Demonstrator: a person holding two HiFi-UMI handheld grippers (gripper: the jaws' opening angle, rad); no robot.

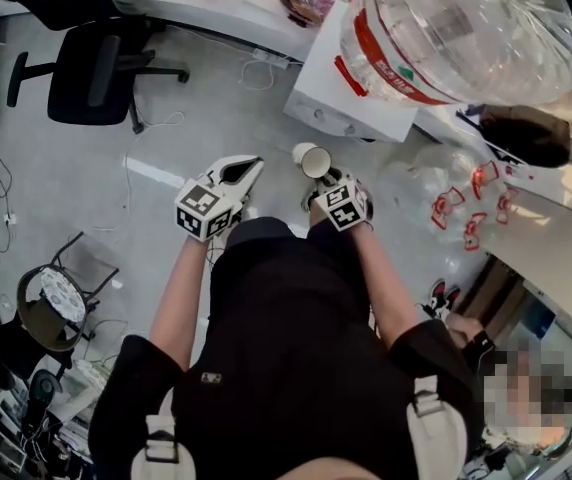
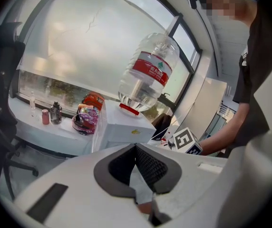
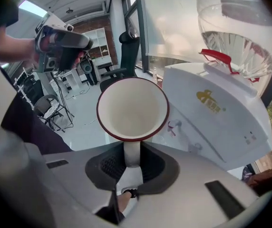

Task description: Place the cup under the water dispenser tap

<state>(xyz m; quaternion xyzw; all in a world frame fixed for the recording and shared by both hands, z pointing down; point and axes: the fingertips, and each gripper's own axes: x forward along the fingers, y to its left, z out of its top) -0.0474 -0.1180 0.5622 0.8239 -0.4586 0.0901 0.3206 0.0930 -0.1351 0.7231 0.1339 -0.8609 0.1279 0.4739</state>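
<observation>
A white cup with a red rim (image 1: pixel 313 159) (image 3: pixel 132 109) is held by its handle in my right gripper (image 1: pixel 326 178) (image 3: pixel 132 158), mouth tipped towards the camera. The white water dispenser (image 1: pixel 351 98) (image 3: pixel 212 113) (image 2: pixel 126 127) carries a large clear bottle (image 1: pixel 466 28) on top. It stands just beyond and to the right of the cup. Its small taps (image 3: pixel 174 126) show on the front face, right of the cup and apart from it. My left gripper (image 1: pixel 244 171) (image 2: pixel 136 148) hangs beside the right one, jaws shut with nothing between them.
A black office chair (image 1: pixel 96 63) stands at the far left. A white counter (image 1: pixel 186 3) with bottles and a snack bowl runs along the window. Empty clear bottles (image 1: pixel 446 193) lie on the floor right of the dispenser. A round stool (image 1: pixel 51 303) sits lower left.
</observation>
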